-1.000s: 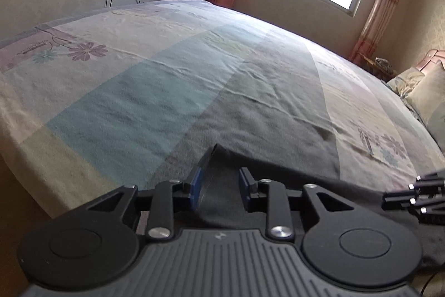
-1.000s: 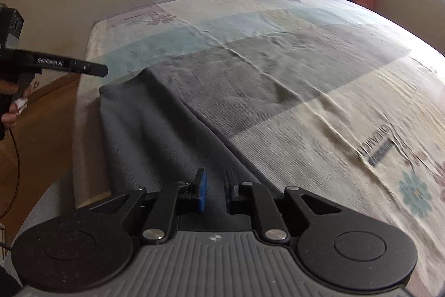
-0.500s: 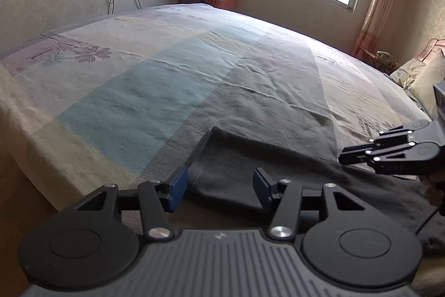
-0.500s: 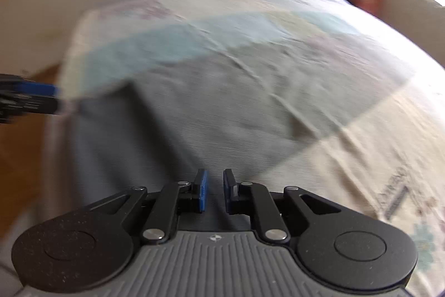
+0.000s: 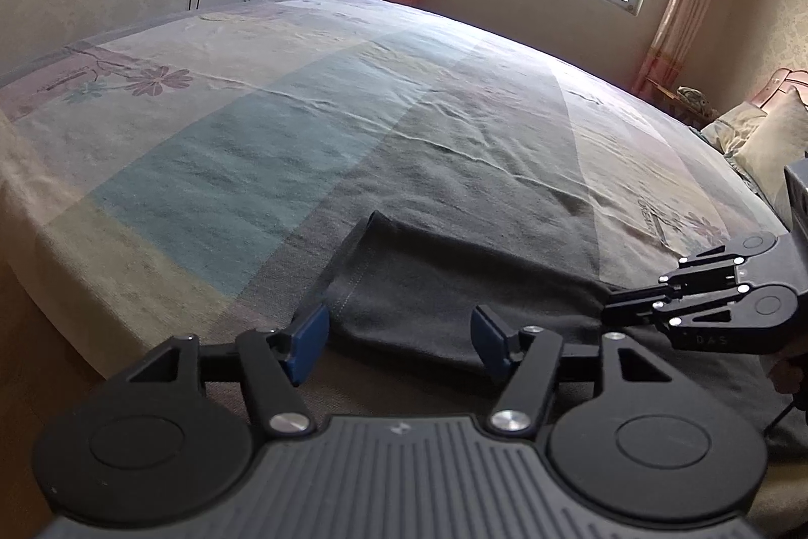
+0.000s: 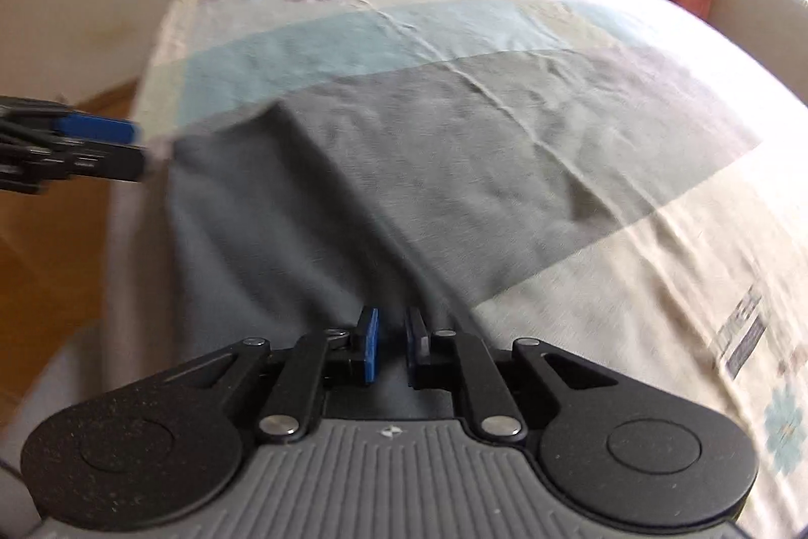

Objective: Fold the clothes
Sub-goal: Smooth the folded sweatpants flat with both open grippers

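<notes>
Letting go with your left gripper (image 5: 399, 339), its jaws opening clear of the dark grey garment (image 5: 454, 286) on the bedsheet (image 5: 212, 165), you leave only your right gripper (image 6: 393, 349) clamped on cloth near the bed's edge. Pull now and the freed corner may drag, bunching the fold or sliding floorward.

Only "DAS" readable, faint raised letters on side of right gripper (image 5: 613, 311), seen in left wrist view. Printed dark lettering also on bedsheet (image 6: 631, 236), to the right of the grey garment (image 6: 283, 236) in right wrist view, but too blurred and tilted to read.
</notes>
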`<state>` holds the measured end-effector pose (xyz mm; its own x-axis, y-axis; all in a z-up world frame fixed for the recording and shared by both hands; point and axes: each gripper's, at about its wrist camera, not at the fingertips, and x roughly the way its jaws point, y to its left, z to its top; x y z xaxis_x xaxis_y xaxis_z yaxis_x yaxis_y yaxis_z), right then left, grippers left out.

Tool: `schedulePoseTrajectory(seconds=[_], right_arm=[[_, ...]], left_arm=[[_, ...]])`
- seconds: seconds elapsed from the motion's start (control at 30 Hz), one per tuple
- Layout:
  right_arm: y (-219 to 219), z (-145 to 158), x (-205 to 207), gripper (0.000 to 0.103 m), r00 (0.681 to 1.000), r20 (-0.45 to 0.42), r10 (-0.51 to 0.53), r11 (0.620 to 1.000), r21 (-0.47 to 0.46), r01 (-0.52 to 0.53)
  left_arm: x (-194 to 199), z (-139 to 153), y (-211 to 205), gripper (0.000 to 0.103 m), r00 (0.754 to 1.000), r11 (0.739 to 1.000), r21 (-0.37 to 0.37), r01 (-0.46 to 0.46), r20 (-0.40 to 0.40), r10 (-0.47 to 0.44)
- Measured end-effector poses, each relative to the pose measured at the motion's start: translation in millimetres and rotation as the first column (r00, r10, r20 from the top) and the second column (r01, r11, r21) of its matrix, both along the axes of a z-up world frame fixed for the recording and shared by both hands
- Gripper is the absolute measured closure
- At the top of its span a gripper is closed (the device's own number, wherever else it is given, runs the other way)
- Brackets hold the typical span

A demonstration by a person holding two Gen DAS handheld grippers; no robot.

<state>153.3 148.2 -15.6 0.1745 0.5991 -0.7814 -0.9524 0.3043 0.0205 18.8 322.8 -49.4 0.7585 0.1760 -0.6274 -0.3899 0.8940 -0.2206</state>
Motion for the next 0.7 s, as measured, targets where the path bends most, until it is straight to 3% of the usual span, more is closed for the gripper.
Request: schedulePoseTrajectory(seconds=[0.13, 0.23, 0.3, 0.43, 0.57, 0.7], right_arm=[[-30.1, 11.1, -15.3, 0.080, 0.999, -0.030, 0.011, 1.000, 0.017, -0.011], [-52.9, 13.1, -22.5, 0.075, 0.998, -0.055, -0.037, 0.999, 0.019, 0.038], [-77.9, 12.1, -24.5, 0.069, 0.993, -0.066, -0.096, 0.995, 0.015, 0.097], [-133.1, 7.9, -28.1, 0.067, 0.972, -0.098, -0.216, 0.976, -0.009, 0.216], [-193.5, 1.0, -30.7, 0.058, 0.921, -0.120, -0.370, 0.929, -0.022, 0.370], [-236.9, 0.5, -33.8, 0.052, 0.848, -0.171, -0.501, 0.858, 0.029, 0.513]], left_arm=[[21.0, -1.2, -14.9, 0.040, 0.994, 0.994, -0.001, 0.111, 0.004, -0.111], [40.6, -11.8, -30.6, 0.036, 0.973, 0.974, 0.002, 0.228, -0.019, -0.228], [52.2, -24.9, -39.4, 0.034, 0.961, 0.962, 0.049, 0.269, -0.087, -0.264], [51.0, -34.7, -34.3, 0.032, 0.948, 0.945, 0.142, 0.294, -0.168, -0.270], [51.3, -24.1, -15.4, 0.028, 0.956, 0.962, 0.165, 0.219, -0.233, -0.177], [59.8, -0.7, -35.4, 0.031, 0.951, 0.947, 0.168, 0.275, -0.195, -0.241]])
